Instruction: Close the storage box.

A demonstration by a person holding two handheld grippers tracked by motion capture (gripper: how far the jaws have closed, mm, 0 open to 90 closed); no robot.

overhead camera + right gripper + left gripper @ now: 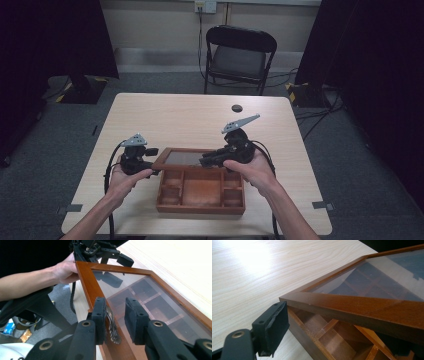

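Straddling the lid's point(160, 302) front rail and metal clasp point(111, 326), right gripper point(115, 320) jaws apart, left gripper point(141, 159) open beside the raised lid corner, box point(200, 192) on table point(190, 117).

i see a light wooden table point(150, 115) with a small black round object point(237, 108) near its far edge. behind it stands a black folding chair point(239, 56), a wall outlet point(205, 6) above, dark curtains point(50, 35) on both sides, cables point(315, 117) across the grey floor.
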